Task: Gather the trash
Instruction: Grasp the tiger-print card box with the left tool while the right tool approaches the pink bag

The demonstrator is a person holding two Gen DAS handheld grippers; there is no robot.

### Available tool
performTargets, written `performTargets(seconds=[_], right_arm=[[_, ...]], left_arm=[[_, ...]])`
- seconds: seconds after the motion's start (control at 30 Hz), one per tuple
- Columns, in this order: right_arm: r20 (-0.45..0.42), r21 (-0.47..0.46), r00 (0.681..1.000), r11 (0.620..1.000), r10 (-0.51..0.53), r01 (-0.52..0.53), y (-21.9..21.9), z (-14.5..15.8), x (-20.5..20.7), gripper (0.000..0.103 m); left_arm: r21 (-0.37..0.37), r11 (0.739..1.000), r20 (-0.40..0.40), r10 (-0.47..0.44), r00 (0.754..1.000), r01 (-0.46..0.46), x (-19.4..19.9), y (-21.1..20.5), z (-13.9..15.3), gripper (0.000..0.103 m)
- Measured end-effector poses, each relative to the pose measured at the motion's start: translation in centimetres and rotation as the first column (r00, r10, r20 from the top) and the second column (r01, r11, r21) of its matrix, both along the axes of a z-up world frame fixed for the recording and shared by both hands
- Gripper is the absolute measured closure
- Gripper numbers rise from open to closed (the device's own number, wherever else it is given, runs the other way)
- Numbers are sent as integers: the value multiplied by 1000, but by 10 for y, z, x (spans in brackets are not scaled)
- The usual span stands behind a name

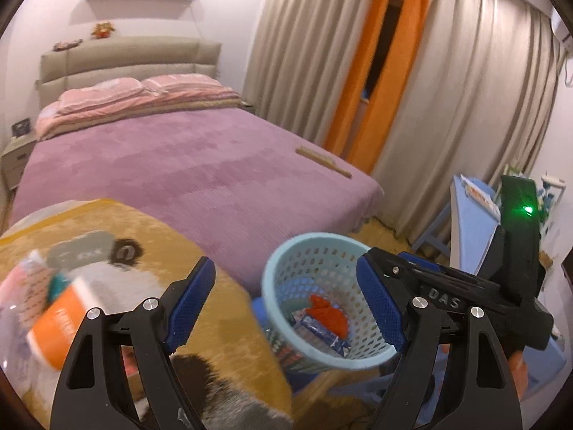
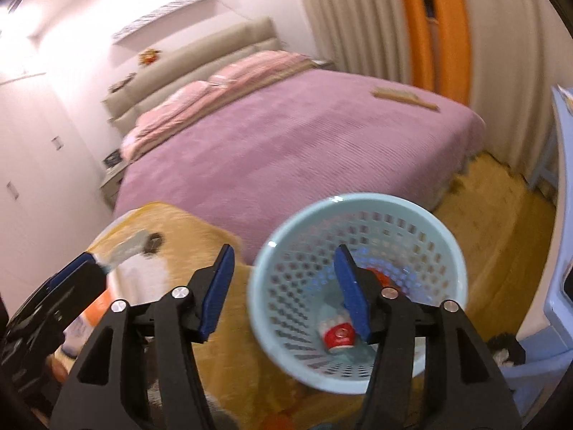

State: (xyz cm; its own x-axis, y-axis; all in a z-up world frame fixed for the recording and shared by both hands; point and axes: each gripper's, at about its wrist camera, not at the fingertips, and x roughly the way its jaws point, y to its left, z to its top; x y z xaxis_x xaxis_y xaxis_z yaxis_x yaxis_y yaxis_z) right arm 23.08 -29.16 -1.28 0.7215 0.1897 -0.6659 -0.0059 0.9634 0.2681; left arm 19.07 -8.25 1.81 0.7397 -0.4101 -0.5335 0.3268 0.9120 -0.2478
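Observation:
A light blue perforated waste basket [image 1: 324, 301] stands on the floor beside a yellow blanket-covered surface [image 1: 200, 251]. It holds red crumpled trash [image 1: 327, 315] and blue wrappers. In the right wrist view the basket [image 2: 358, 286] holds a red-and-white can [image 2: 338, 337]. My left gripper [image 1: 286, 308] is open and empty, with the basket between its fingers. My right gripper [image 2: 284, 294] is open and empty over the basket's rim; it also shows in the left wrist view [image 1: 465, 286]. An orange-and-white package [image 1: 61, 322] and other blurred litter lie on the blanket at left.
A bed with a purple cover [image 1: 186, 165] fills the middle, with a wooden brush [image 1: 322, 161] near its right edge. Beige and orange curtains [image 1: 429, 89] hang at right. A blue table [image 1: 472, 222] stands at far right. A nightstand [image 1: 16, 157] is at left.

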Motion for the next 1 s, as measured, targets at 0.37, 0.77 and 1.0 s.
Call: performTargets(seconds=[0.37, 0.77, 1.0], right_arm=[[34, -17, 973, 973, 230, -230, 94, 9, -32, 41], [-37, -20, 925, 925, 378, -379, 173, -27, -57, 40], [-46, -36, 914, 913, 404, -405, 193, -42, -43, 40]], left_arm=[[10, 984, 48, 176, 983, -176, -66, 112, 6, 24], [58, 983, -104, 180, 978, -175, -119, 187, -61, 14], [134, 985, -200, 136, 970, -110, -119, 185, -113, 13]])
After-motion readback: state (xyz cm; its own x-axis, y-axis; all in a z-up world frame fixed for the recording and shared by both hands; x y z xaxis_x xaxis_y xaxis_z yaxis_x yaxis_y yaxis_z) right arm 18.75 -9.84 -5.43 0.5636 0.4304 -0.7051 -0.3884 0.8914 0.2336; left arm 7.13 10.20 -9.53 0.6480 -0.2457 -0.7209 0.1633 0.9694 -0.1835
